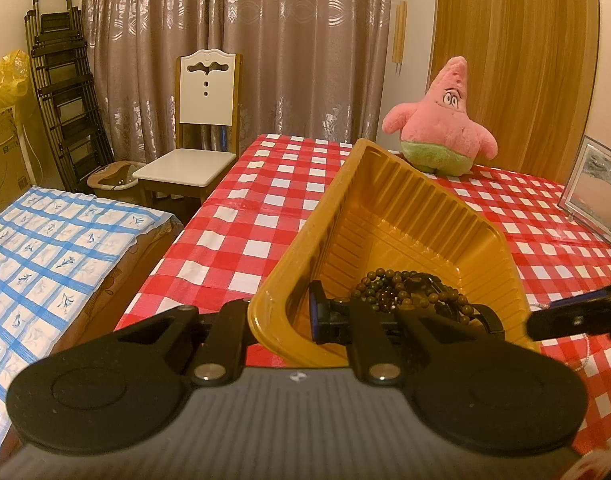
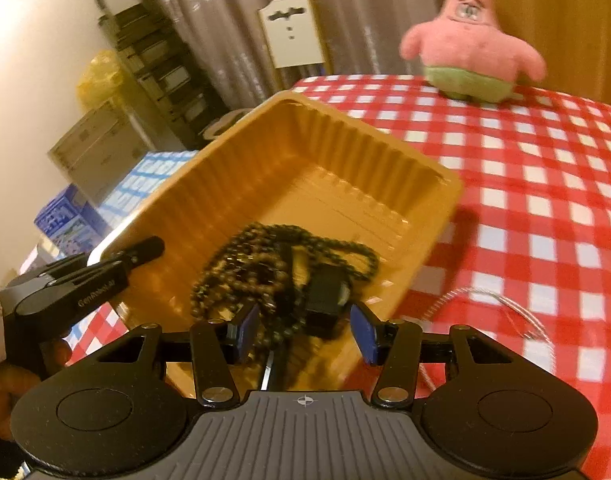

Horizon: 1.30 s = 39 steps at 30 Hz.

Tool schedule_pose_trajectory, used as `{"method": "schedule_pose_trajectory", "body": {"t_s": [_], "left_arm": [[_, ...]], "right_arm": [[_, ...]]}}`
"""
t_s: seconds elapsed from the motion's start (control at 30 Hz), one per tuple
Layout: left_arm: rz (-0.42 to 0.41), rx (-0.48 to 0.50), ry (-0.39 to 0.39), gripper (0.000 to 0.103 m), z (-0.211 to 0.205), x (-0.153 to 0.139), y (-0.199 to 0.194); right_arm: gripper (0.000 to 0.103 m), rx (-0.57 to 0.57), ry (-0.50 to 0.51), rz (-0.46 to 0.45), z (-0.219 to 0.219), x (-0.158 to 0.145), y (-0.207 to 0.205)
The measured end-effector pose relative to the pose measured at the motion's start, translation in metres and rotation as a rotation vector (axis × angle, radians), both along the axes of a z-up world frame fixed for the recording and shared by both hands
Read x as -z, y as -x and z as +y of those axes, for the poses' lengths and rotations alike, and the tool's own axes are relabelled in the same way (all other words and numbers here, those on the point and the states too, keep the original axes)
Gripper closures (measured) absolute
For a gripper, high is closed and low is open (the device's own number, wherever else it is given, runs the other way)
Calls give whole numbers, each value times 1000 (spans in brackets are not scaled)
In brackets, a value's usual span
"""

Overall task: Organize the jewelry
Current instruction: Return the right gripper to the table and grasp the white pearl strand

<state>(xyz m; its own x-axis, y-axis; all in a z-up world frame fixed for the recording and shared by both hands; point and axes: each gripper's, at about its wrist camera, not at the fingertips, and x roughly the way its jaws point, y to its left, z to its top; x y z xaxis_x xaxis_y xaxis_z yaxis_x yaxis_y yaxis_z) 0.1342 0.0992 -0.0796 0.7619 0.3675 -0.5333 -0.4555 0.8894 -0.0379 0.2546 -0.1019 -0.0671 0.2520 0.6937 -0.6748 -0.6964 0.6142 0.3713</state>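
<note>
Your right gripper (image 2: 301, 334) fills the near edge of its view, blue pads (image 2: 363, 332) parted with nothing pressed between them, hanging over the near end of the tray (image 2: 289, 168). Your left gripper (image 1: 279, 316) pinches the tray's near rim, jaws closed on the gold plastic wall, one finger inside and one outside.

Beyond them the counter (image 1: 265, 208), under red-and-white check cloth, carries everything. The ribbed tray sits tipped up on the left gripper's side, its far corner raised. At the counter's far edge stands a pink star plush (image 1: 445, 120), upright.

Inside the tray, at its near end, lies a tangle of dark beads (image 2: 265, 268) with a small black box (image 2: 325, 300) among the strands. A thin silver chain (image 2: 501, 308) lies on the cloth just outside the tray, to its right.
</note>
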Motion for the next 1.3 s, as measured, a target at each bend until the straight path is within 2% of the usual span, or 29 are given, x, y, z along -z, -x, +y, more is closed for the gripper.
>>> {"method": "schedule_pose_trajectory", "body": {"t_s": [0.4, 0.8, 1.3], "left_arm": [[3, 1, -3, 91, 1, 0, 0], [4, 1, -4, 91, 0, 0, 0], [5, 1, -3, 91, 1, 0, 0]], "right_arm": [[52, 123, 78, -11, -50, 5, -15], [52, 176, 172, -31, -79, 25, -28], [52, 209, 196, -84, -98, 45, -49]]}}
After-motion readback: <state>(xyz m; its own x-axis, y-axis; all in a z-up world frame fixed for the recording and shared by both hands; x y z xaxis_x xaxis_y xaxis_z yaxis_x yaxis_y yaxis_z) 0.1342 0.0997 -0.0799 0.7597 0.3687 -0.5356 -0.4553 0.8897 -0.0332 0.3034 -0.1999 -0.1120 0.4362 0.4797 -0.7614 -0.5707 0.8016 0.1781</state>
